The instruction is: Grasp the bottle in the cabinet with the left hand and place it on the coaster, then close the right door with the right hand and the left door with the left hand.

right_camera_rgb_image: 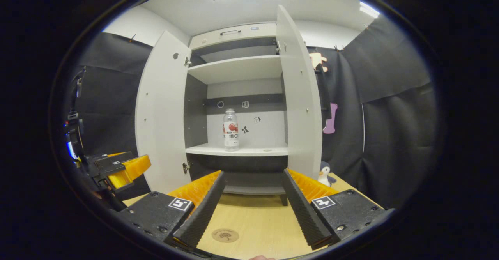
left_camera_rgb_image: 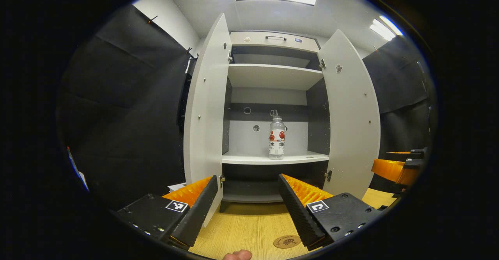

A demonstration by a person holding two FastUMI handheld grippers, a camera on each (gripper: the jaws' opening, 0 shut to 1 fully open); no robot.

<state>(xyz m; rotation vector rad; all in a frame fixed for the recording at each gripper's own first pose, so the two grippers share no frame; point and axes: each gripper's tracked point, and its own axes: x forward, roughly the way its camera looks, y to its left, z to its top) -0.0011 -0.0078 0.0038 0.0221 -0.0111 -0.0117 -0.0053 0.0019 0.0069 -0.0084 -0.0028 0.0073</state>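
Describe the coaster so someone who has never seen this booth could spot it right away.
Start at the white cabinet standing open on the wooden table. In front of it, on the bare tabletop near the front edge, lies the coaster, a small flat round brown disc with a dark tree-like mark. It is the only round flat thing on the table; the bottle stands upright on the cabinet shelf instead.

Penguin toy (right_camera_rgb_image: pixel 324 174) half behind door (right_camera_rgb_image: pixel 302 96)

Both views face the open cabinet (left_camera_rgb_image: pixel 273 76) from near tabletop height — left gripper view nearer.
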